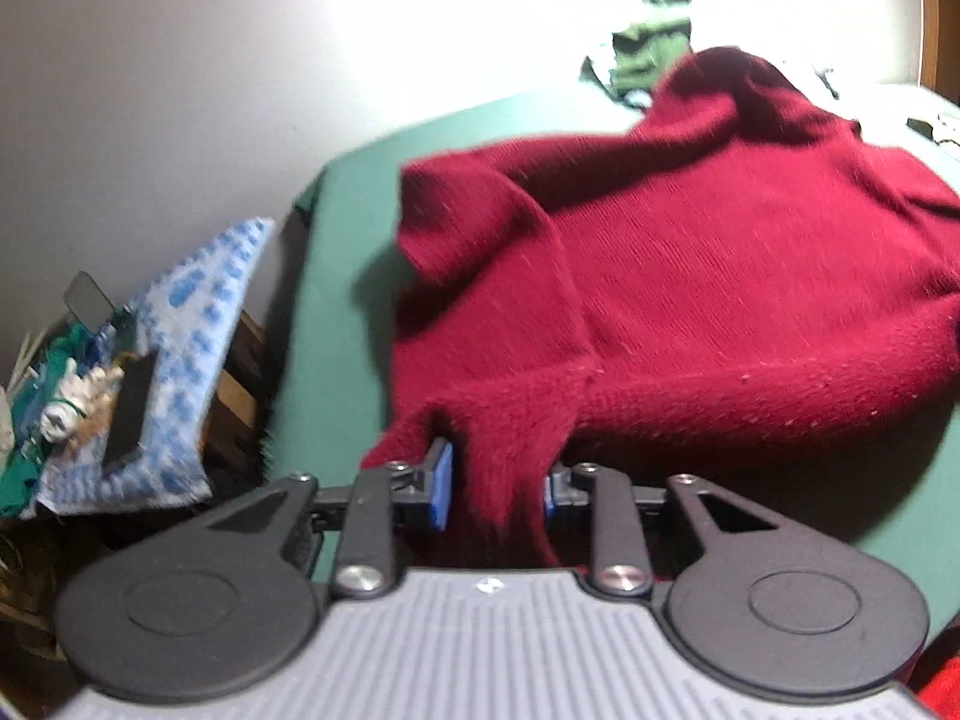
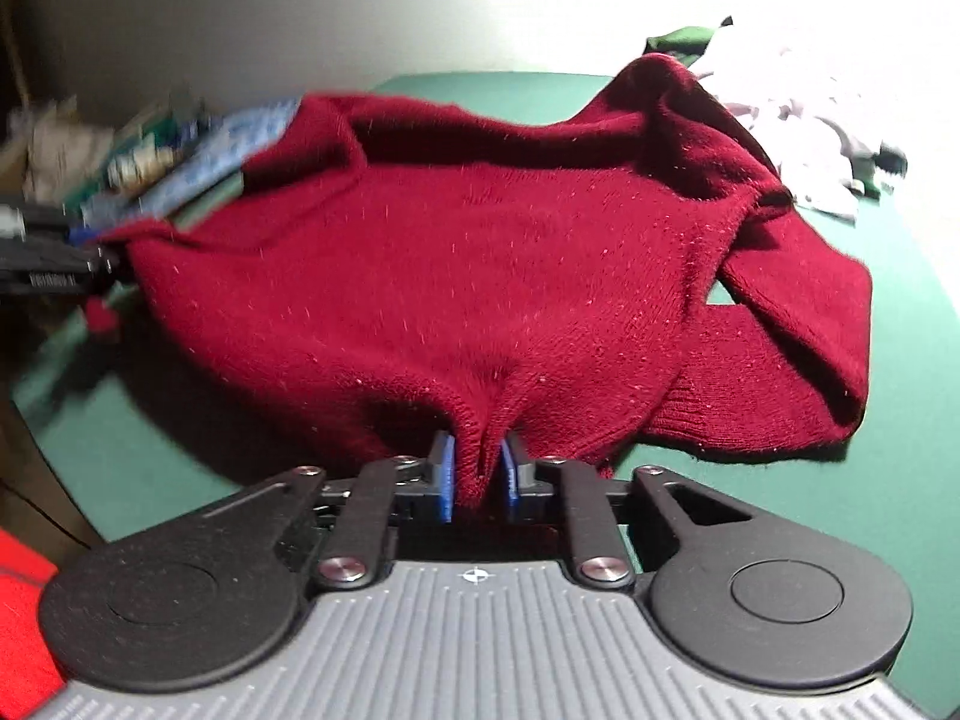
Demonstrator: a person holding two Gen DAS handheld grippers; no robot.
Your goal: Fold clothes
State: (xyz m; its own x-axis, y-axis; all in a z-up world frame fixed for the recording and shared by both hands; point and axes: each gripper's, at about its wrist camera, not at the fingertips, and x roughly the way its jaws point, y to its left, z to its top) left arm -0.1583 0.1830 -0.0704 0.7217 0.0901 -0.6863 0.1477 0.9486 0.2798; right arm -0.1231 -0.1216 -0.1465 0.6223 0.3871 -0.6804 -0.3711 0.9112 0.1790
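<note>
A dark red knitted sweater (image 1: 720,276) lies rumpled on the green table (image 1: 342,300), its far side humped up. My left gripper (image 1: 495,489) is shut on a bunch of its near hem, and the knit fills the gap between the blue pads. In the right wrist view the same sweater (image 2: 450,264) spreads across the table (image 2: 840,510), with one sleeve folded over at the right. My right gripper (image 2: 478,480) is shut on a narrow pinch of the near edge. The left gripper (image 2: 90,264) shows at the far left, holding the sweater's other corner.
A green garment (image 1: 645,54) and white clothes (image 2: 804,120) are heaped at the back of the table. Left of the table, a blue-and-white dotted cloth (image 1: 192,324) and clutter lie over a wooden crate. A pale wall stands behind.
</note>
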